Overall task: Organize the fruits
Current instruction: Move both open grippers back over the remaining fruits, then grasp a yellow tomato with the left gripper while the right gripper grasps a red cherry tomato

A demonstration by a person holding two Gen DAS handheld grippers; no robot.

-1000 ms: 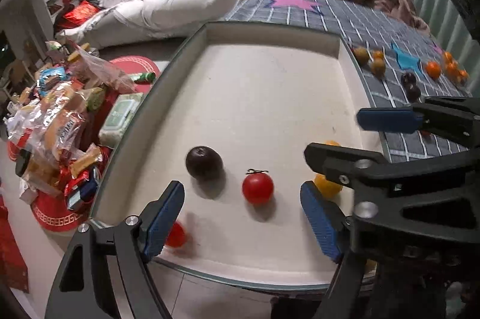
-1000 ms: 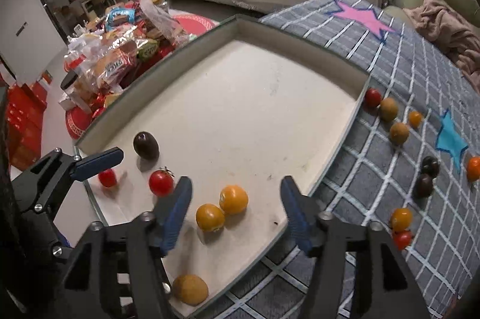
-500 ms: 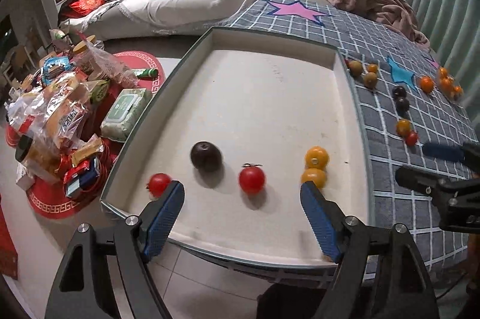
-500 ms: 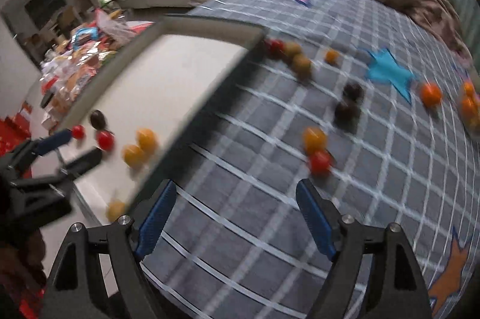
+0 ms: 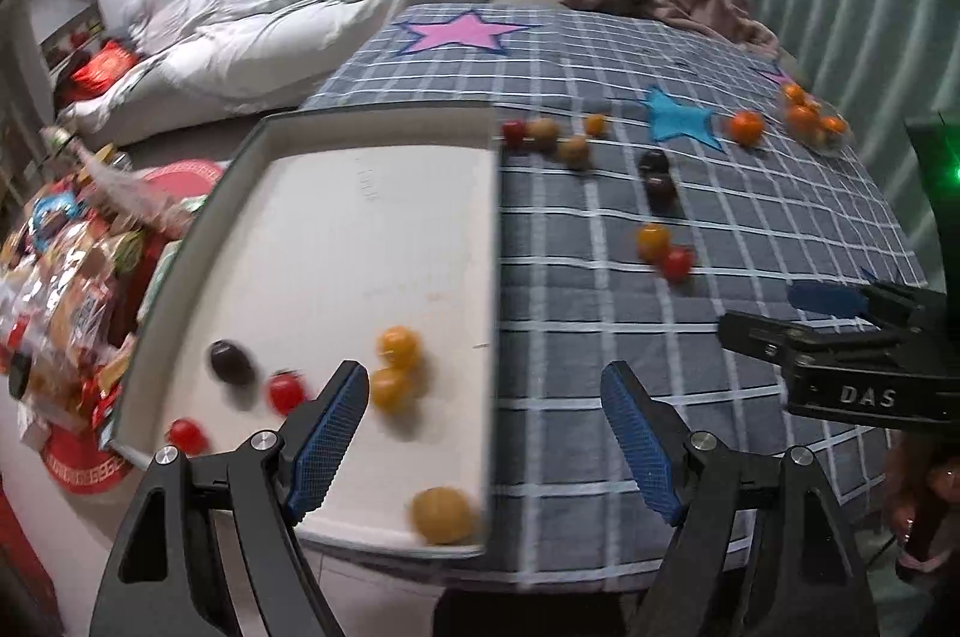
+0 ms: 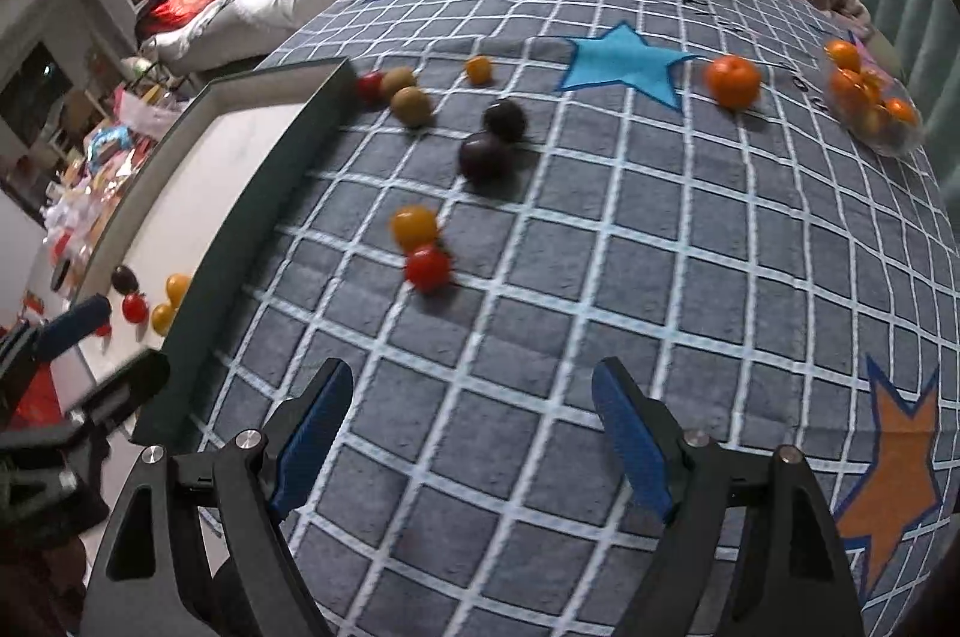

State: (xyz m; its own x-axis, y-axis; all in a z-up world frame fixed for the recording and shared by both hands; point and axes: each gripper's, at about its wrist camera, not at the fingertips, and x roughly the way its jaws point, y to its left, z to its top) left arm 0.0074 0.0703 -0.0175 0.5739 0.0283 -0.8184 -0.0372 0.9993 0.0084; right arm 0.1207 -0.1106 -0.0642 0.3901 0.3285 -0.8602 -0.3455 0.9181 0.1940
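My right claw [image 6: 465, 436] is wide open and holds nothing. My left claw [image 5: 483, 436] is wide too, over the tray [image 5: 384, 229] edge. Next I go for the red tomato [image 6: 427, 267] at 12 o'clock on the checked blanket [image 6: 660, 277]. The orange one [image 6: 414, 226] touches it, so I must close gently. Dark plums [image 6: 487, 139] sit farther on.

The left gripper [image 5: 483, 433] hangs with jaws spread wide and nothing between them, straddling the right wall of the white tray [image 5: 372, 229]. In the tray lie a dark plum [image 5: 231, 362], two red tomatoes (blurred) and three yellow-orange fruits [image 5: 397, 344]. More fruit dots the checked blanket [image 5: 750, 229].
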